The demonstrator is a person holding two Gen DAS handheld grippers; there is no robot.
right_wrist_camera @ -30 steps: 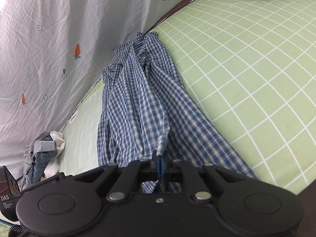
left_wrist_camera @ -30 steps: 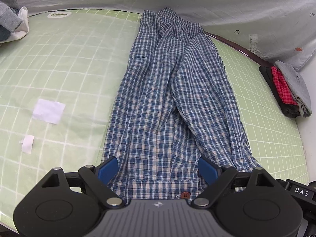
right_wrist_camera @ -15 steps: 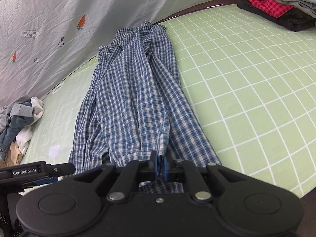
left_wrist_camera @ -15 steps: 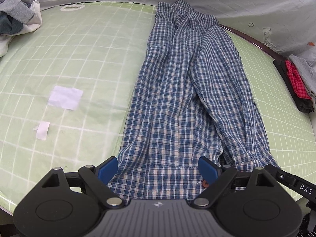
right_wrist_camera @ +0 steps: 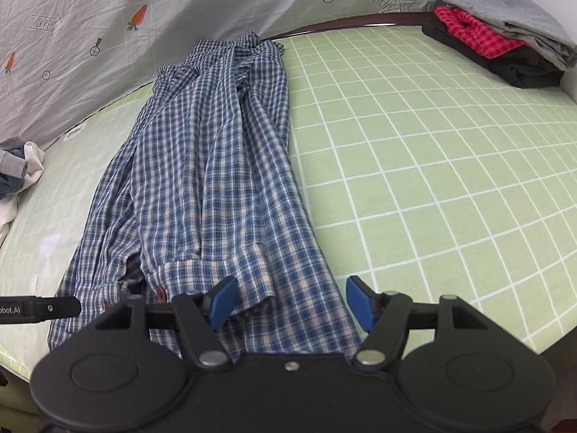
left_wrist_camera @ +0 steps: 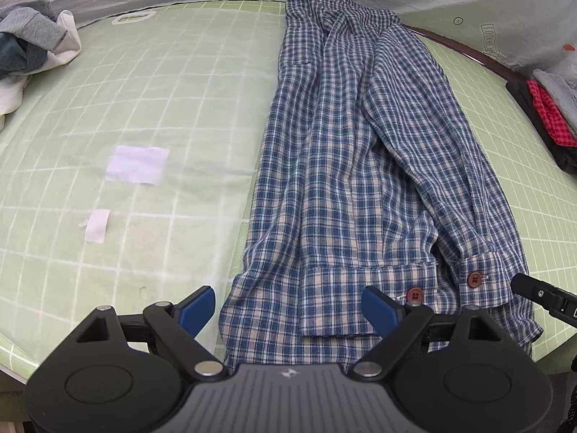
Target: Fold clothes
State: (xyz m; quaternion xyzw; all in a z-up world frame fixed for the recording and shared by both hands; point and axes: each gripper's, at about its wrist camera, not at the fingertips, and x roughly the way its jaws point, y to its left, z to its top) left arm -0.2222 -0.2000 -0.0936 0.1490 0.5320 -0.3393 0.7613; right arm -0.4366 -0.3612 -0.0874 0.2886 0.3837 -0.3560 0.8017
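A blue checked shirt (left_wrist_camera: 346,166) lies lengthwise on the green grid mat (left_wrist_camera: 162,90), sides folded inward, both buttoned cuffs near the front edge. My left gripper (left_wrist_camera: 288,310) hovers open over the shirt's near hem, its blue pads wide apart with cloth below them, not pinched. In the right wrist view the same shirt (right_wrist_camera: 212,166) runs away from me. The right gripper (right_wrist_camera: 290,305) is above the near right hem beside a sleeve cuff (right_wrist_camera: 216,274). Its jaws are opening and the pads no longer press the cloth.
A folded stack of grey, red checked and black clothes (right_wrist_camera: 505,39) sits at the far right corner. A heap of unfolded clothes (left_wrist_camera: 29,47) lies far left. Two white paper scraps (left_wrist_camera: 137,164) rest on the mat left of the shirt. A printed grey sheet (right_wrist_camera: 108,18) hangs behind.
The right gripper, shut on a sleeve edge before, has spread its jaws and let the cloth drop onto the shirt. The left gripper has shifted slightly left and lower over the hem.
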